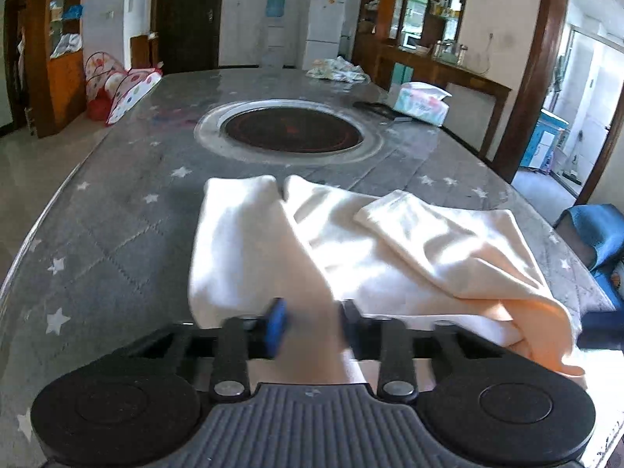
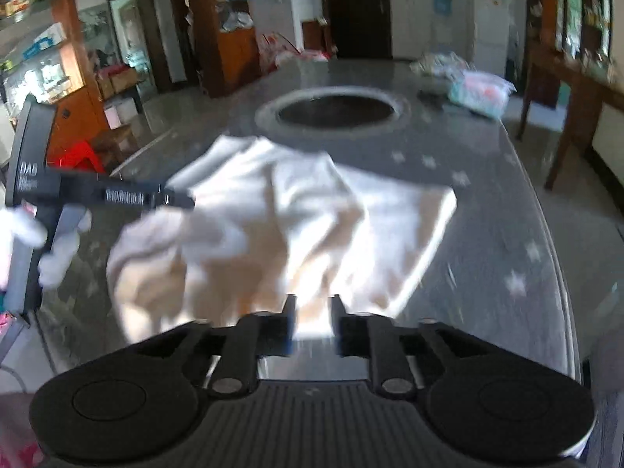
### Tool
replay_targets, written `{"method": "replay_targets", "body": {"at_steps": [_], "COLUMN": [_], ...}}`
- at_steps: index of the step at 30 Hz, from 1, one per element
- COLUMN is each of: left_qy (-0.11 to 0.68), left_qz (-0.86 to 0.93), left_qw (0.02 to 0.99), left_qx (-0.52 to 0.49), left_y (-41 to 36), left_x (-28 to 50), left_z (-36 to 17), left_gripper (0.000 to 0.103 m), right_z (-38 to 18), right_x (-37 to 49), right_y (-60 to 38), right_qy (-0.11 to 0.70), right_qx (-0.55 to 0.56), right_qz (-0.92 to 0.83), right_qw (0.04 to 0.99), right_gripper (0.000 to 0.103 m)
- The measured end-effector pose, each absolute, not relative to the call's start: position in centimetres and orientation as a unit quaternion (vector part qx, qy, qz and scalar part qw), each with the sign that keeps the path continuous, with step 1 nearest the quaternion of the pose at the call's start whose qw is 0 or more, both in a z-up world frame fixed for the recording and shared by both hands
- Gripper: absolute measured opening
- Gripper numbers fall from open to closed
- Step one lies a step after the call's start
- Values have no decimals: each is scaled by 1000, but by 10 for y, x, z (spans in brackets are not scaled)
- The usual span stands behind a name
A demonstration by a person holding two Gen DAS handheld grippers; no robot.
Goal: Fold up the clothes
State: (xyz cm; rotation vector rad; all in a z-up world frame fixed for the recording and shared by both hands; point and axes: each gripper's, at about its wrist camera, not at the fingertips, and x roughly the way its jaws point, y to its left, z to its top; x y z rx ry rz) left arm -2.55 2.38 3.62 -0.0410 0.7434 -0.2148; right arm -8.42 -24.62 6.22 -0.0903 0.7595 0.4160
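My left tongs [image 1: 312, 325] and right tongs [image 2: 312, 321] each pinched the near edge of the crumpled cream cotton garment [image 1: 351, 241], which stretched straight ahead across the grey star-patterned bench [image 1: 117, 234].

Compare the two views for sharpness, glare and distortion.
Left wrist view: mostly sharp, the cream garment crisp, with sunlit patches washing out its folds; the fisheye bends the table edge. Right wrist view: motion-blurred throughout, the garment's folds and the tissue pack smeared, bright glare on the cloth near the right claw.
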Motion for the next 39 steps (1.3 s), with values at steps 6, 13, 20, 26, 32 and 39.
{"method": "replay_targets", "body": {"at_steps": [6,13,20,26,32,39], "left_qy": [356,360,350,349,376,364], "left_qz": [-90,-60,-82,-109,-101,-94], "left_qw": [929,929,931,930,921,926], "left_qx": [-39,-63,-68,-38,-7,-33], "left_y": [45,73,63,31,17,41], "left_x": [-42,-60,-42,-18,11,1], "left_z": [42,47,60,59,35,33], "left_gripper": [6,5,30,52,34,5], "right_z": [54,33,27,29,56,80], "right_x": [-30,9,16,13,-12,-61], "right_y": [-207,-172,-168,-172,-211,-278], "right_qy": [350,358,357,341,303,278], "right_qx": [-66,-108,-123,-136,-117,-92], "right_qz": [224,225,212,194,152,56], "right_qw": [907,900,902,910,934,955], "right_gripper": [35,42,30,4,3,3]}}
